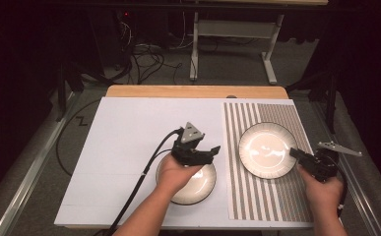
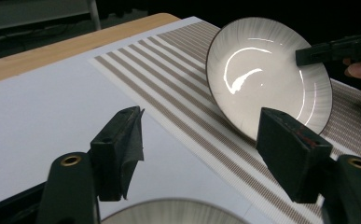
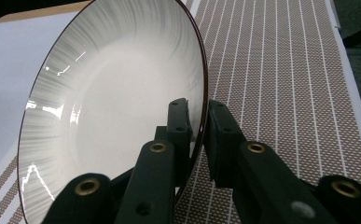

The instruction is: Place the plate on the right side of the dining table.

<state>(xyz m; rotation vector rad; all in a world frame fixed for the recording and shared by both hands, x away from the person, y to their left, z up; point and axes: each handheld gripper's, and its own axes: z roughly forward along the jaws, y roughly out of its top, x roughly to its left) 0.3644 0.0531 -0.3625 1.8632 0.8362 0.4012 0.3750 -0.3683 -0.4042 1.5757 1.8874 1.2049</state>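
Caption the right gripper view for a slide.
Right tool clamps the rim of a tilted plate above the striped mat.

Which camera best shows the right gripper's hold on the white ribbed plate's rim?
The right gripper view: the right gripper pinches the dark rim of the white ribbed plate, one jaw on each face. The high view shows the contact small at the plate's right edge; the left gripper view shows a jaw tip at the rim.

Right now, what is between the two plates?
In the high view, only bare white board and the striped mat's edge lie between the near plate and the held plate.
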